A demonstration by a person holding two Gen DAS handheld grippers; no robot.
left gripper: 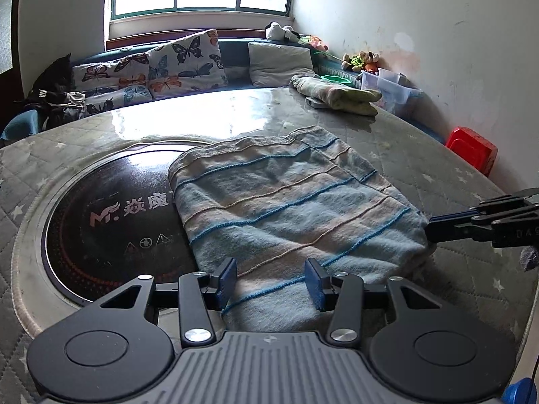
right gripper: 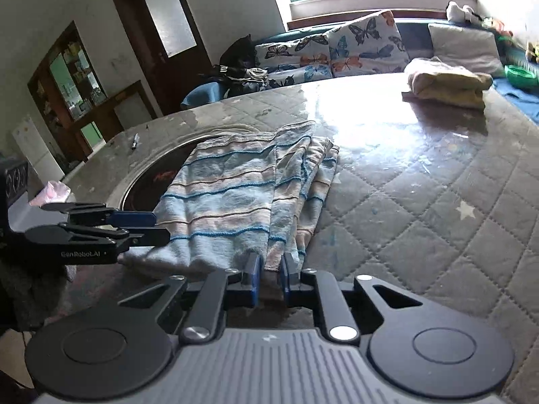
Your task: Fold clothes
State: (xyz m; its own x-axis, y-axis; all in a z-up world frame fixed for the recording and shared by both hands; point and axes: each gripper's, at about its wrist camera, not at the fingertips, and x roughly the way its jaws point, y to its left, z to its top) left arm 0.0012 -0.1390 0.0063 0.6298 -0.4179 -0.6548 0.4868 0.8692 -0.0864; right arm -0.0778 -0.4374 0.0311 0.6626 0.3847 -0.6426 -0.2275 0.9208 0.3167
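A nubbly striped towel [left gripper: 289,208], pale blue with thin blue and tan lines, is lying folded on the quilted, star-printed table cover [right gripper: 438,202], draping over part of the glossy black round cooktop [left gripper: 111,215] and hiding its right side. The left gripper [left gripper: 271,281] is hovering spread wide at the towel's near edge, grasping nothing. The right gripper [right gripper: 269,277] is standing narrowly parted at the towel's near corner; I cannot tell whether cloth is pinched. Beyond the towel a yellowish folded cloth [right gripper: 448,82] is lying.
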